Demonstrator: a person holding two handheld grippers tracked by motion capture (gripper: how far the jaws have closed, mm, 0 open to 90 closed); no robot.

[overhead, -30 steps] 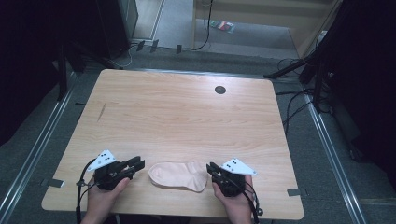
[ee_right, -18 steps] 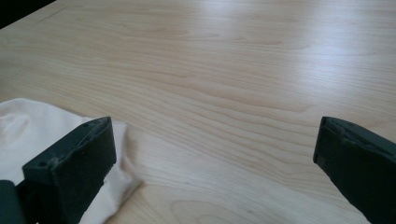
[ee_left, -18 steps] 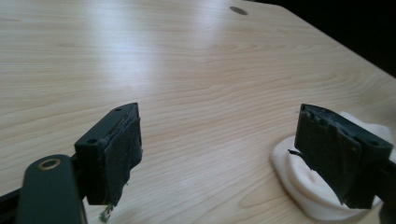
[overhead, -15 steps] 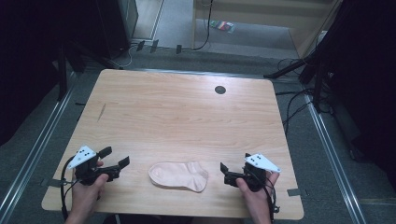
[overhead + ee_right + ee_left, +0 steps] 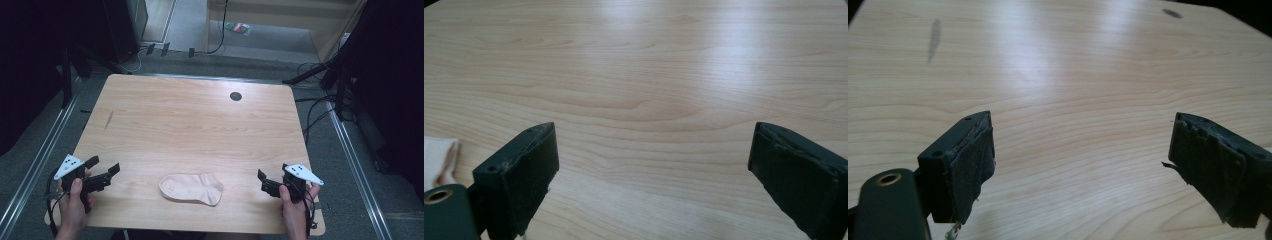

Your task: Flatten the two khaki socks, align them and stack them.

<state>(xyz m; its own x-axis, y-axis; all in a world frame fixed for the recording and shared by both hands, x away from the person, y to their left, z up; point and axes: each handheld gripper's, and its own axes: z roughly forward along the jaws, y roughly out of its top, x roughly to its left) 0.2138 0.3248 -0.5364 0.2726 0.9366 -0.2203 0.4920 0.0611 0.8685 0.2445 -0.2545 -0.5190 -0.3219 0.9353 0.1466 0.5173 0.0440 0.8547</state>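
Note:
A pale pink sock (image 5: 191,188) lies flat near the front edge of the wooden table (image 5: 200,130), its tip also at the left edge of the right gripper view (image 5: 439,160). My left gripper (image 5: 105,169) is held at the front left, well clear of the sock, with its jaws wide apart and nothing between them (image 5: 1083,155). At the front right my right gripper (image 5: 263,182) stands open too, a short way from the sock's toe end, with bare wood between its jaws (image 5: 654,165).
A small dark round hole (image 5: 235,96) sits near the table's far edge, and a faint dark smudge (image 5: 108,120) marks the left side. Cables and black stands lie on the floor around the table.
Both grippers have drawn away from the sock's two ends, left going left and right going right, and both now sit well apart from it. The sock lies where it was.

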